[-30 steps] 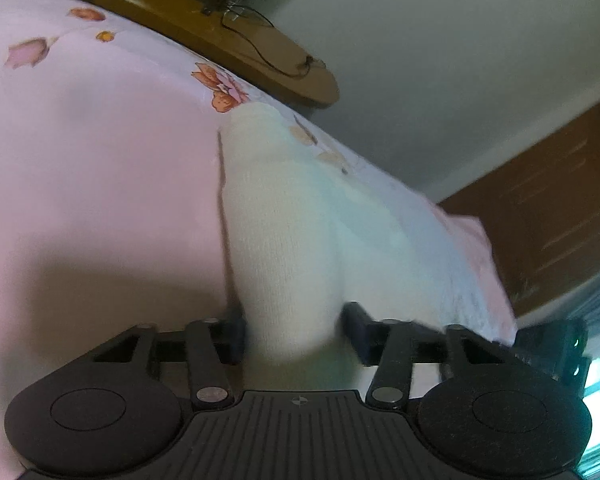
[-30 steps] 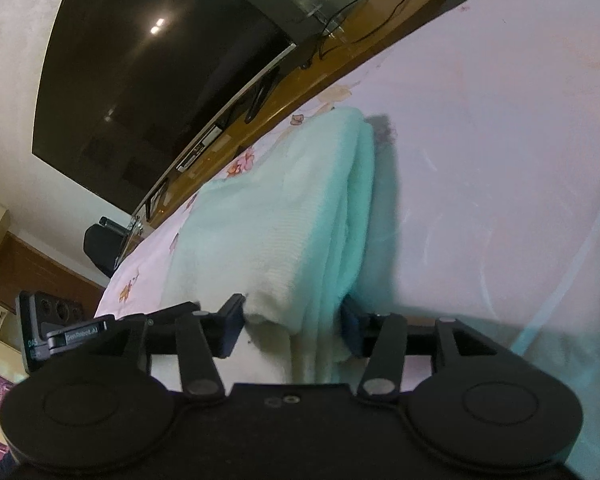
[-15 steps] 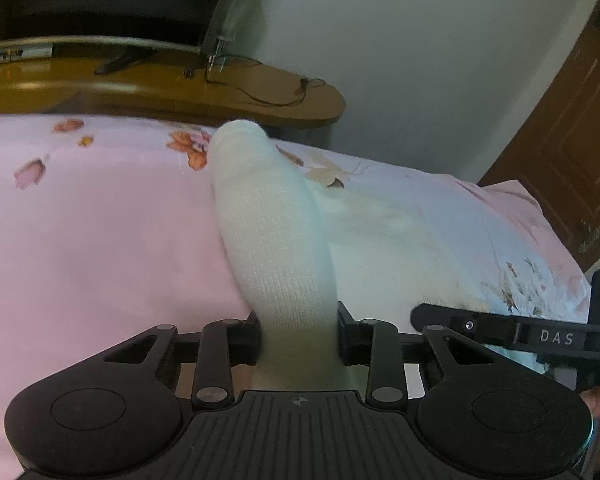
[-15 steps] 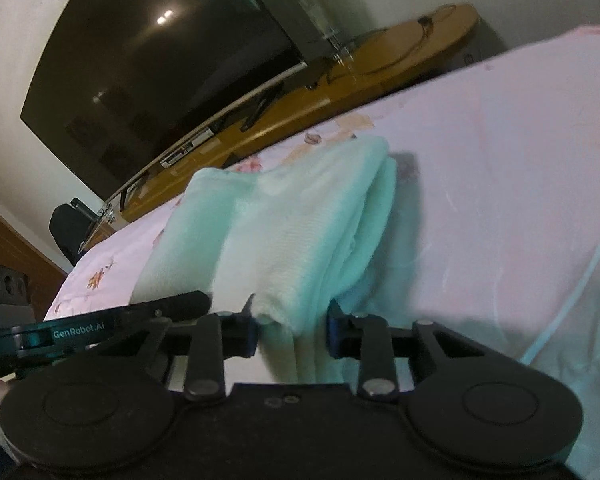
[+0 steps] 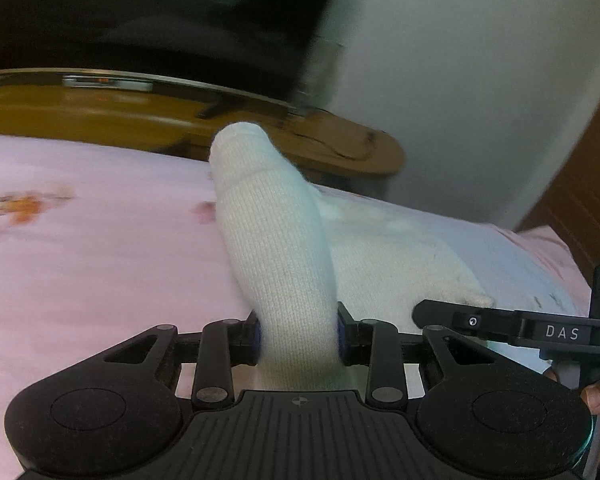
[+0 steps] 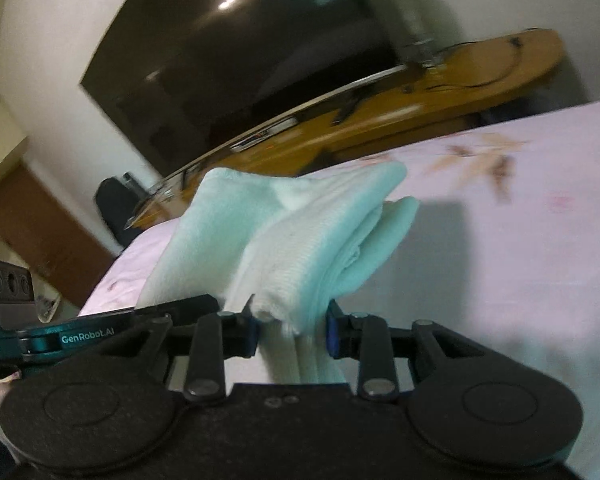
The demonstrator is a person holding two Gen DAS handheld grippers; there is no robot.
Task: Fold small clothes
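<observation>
A small white knit garment (image 5: 276,240) lies on the pink floral bed sheet (image 5: 100,256). My left gripper (image 5: 298,336) is shut on a rolled edge of it and holds that edge raised off the sheet. In the right wrist view the garment (image 6: 300,248) looks pale mint, with folded layers. My right gripper (image 6: 290,328) is shut on its near edge and also holds it up. The right gripper's body shows at the right in the left wrist view (image 5: 520,328); the left gripper's body shows at the left in the right wrist view (image 6: 60,332).
A curved wooden shelf (image 6: 440,92) runs beyond the bed's far edge, with a dark TV screen (image 6: 240,52) on the wall above it. A brown door (image 5: 592,208) is at the right. A black chair (image 6: 116,208) stands past the bed's corner.
Both grippers have closed on the garment's edge and lifted it. The views have tilted up, showing more of the shelf, TV and wall.
</observation>
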